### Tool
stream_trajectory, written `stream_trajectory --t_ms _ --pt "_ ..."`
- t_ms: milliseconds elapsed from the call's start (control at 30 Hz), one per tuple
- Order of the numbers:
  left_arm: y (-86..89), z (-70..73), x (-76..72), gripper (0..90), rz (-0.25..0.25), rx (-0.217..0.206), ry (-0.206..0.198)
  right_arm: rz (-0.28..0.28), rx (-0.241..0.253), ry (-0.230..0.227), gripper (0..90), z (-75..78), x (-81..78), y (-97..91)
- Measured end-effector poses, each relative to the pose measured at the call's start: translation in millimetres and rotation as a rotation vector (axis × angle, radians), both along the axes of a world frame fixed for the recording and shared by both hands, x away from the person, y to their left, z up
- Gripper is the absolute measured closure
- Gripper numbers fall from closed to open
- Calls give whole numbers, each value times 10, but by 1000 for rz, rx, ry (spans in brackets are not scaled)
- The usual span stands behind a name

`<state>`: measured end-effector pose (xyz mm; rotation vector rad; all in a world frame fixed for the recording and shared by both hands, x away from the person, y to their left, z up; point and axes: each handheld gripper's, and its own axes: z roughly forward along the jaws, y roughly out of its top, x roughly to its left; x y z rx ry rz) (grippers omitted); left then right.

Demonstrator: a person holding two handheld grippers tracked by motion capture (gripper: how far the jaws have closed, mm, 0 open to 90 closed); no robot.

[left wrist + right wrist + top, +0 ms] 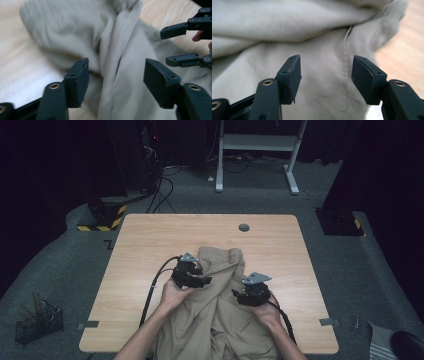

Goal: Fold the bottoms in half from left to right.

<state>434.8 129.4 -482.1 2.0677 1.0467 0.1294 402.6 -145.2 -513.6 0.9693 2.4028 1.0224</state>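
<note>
We see the beige garment (215,315) bunched at lower centre of the table (150,235). Left gripper (200,281) over its left fold, jaws spread, nothing pinched. Right gripper (239,294) over its right side, jaws spread too, cloth beneath, ungripped.

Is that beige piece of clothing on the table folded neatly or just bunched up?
Bunched up. The beige garment lies in loose, uneven folds and creases on the wooden table, its near end hanging over the edge.

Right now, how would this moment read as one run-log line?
left gripper: open, over beige garment | right gripper: open, over garment | garment: rumpled on table, nothing gripped
</note>
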Motion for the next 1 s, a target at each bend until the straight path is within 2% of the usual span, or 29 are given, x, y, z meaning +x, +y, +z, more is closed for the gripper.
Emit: stream_trajectory --t_ms 67,167,300,367,567,667,733,833,900,967,1000 --pt "19 -48 -4 455 7 2 21 3 -19 17 402 -70 17 36" --pt "18 -86 3 607 4 -1 32 -4 5 7 404 -97 28 54" --pt "-4 -47 47 811 7 22 4 -23 12 10 403 -101 79 99" --pt "-4 -27 89 859 22 26 -4 -37 9 7 404 -101 120 143" --pt "70 51 272 882 71 21 -23 -82 -5 -14 409 -103 311 341" --pt "137 168 394 883 111 10 -45 -104 -2 -12 413 -104 424 446" --pt "160 273 472 883 130 -13 -59 -117 1 -8 413 -104 516 526" --pt "89 378 499 882 113 -40 -64 -136 2 -7 412 -105 662 635" --pt "4 399 472 874 86 -24 -73 -144 10 2 411 -106 757 672" --pt "-50 383 443 825 53 -28 -61 -149 15 15 410 -101 787 660" --pt "-60 366 428 780 39 -37 -49 -154 1 15 417 -89 779 644"
